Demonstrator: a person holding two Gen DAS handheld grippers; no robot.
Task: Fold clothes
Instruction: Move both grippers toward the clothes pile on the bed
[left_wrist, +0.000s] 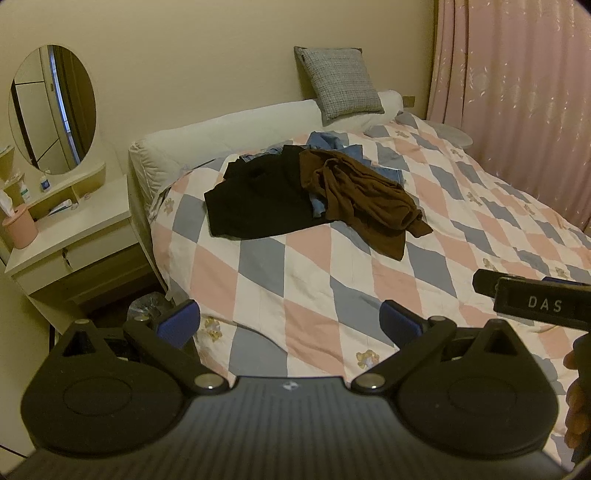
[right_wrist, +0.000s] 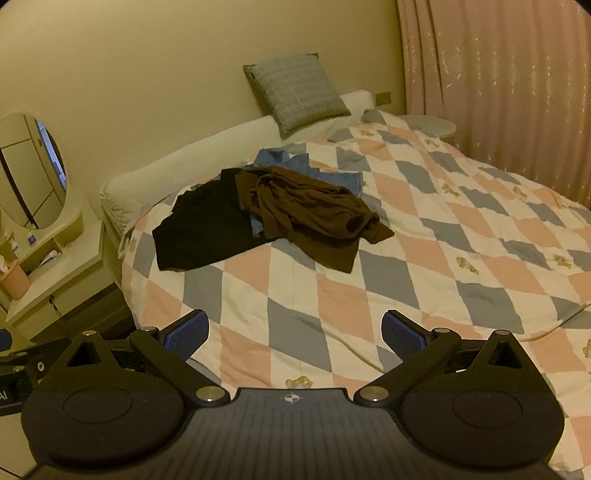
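A heap of clothes lies on the bed toward the headboard: a crumpled brown garment (left_wrist: 365, 199) (right_wrist: 314, 214) on top, a black garment (left_wrist: 255, 203) (right_wrist: 203, 232) spread at its left, and a blue denim piece (left_wrist: 328, 142) (right_wrist: 284, 158) underneath at the back. My left gripper (left_wrist: 290, 325) is open and empty, hovering over the quilt well short of the heap. My right gripper (right_wrist: 295, 332) is open and empty too, at a similar distance. Part of the right gripper's body (left_wrist: 532, 299) shows at the right edge of the left wrist view.
The bed has a checked pink, grey and white quilt (left_wrist: 314, 280) (right_wrist: 424, 258). A grey cushion (left_wrist: 341, 83) (right_wrist: 295, 90) leans on the white headboard. At left stands a white dresser (left_wrist: 74, 236) with an oval mirror (left_wrist: 53, 109) and a pink tissue holder (left_wrist: 20, 227). Pink curtains (left_wrist: 517, 92) hang at right.
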